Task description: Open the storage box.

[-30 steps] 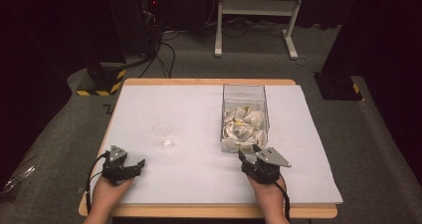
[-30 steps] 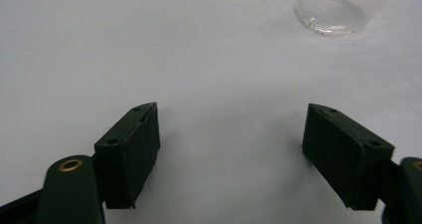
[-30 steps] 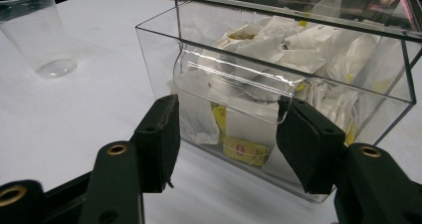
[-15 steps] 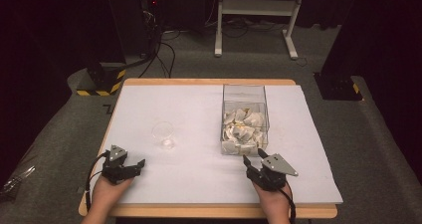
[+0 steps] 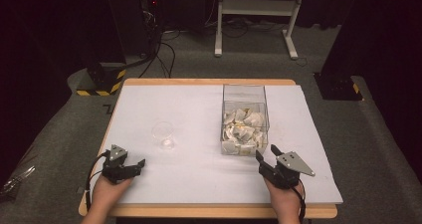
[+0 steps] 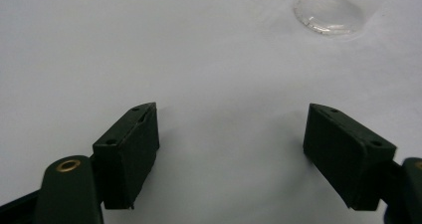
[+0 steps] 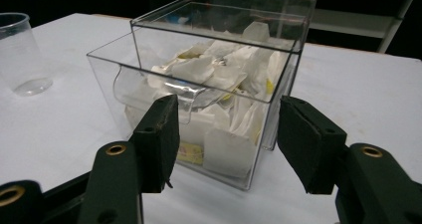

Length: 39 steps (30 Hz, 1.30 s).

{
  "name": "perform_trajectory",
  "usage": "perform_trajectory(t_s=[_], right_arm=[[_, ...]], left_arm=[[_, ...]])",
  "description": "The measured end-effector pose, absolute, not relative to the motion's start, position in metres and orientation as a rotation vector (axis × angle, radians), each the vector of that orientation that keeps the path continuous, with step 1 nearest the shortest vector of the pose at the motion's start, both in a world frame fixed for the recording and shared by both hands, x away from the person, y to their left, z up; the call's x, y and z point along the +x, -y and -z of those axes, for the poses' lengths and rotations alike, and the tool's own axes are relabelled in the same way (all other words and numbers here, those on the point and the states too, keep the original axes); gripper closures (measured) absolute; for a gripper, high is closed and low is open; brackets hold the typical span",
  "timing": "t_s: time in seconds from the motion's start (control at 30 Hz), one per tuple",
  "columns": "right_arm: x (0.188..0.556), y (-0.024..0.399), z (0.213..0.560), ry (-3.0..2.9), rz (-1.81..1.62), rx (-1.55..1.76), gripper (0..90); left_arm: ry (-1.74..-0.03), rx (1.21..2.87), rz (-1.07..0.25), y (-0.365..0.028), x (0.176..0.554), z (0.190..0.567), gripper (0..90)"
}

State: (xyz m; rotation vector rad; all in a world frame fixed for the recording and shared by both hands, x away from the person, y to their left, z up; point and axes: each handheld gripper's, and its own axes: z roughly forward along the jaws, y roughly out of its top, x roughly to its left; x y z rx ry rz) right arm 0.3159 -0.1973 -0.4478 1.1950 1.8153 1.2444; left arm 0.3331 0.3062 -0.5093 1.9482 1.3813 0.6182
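Two grippers rest low on the white table (image 5: 199, 114); the clear box (image 5: 245, 118), full of pale packets (image 5: 243, 129), stands right of centre; the right gripper (image 5: 265, 155) sits just before its near wall, jaws parted and empty; the left gripper (image 5: 141, 163) lies wide open, holding nothing, with the cup (image 5: 163, 135) beyond it.

White table sheet (image 5: 199, 114); metal stand (image 5: 256, 15), cables (image 5: 164, 50) on floor behind.
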Motion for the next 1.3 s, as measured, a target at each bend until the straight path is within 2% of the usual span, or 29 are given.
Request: perform_trajectory(t_s=[0.2,0.97,1.3], right_arm=[[0.323,0.201,0.446,-1.797,-1.247,1.213,43.9],[0.367,0.205,0.443,-1.777,-1.219,1.237,62.9],[0.378,0.2,0.446,-1.801,-1.189,1.25,66.8]], left_arm=[[-1.379,1.95,-0.621,-0.306,0.333,0.509,22.2],[-1.384,1.935,-0.63,-0.306,0.33,0.51,22.9],[-1.377,1.947,-0.638,-0.306,0.329,0.51,23.4]])
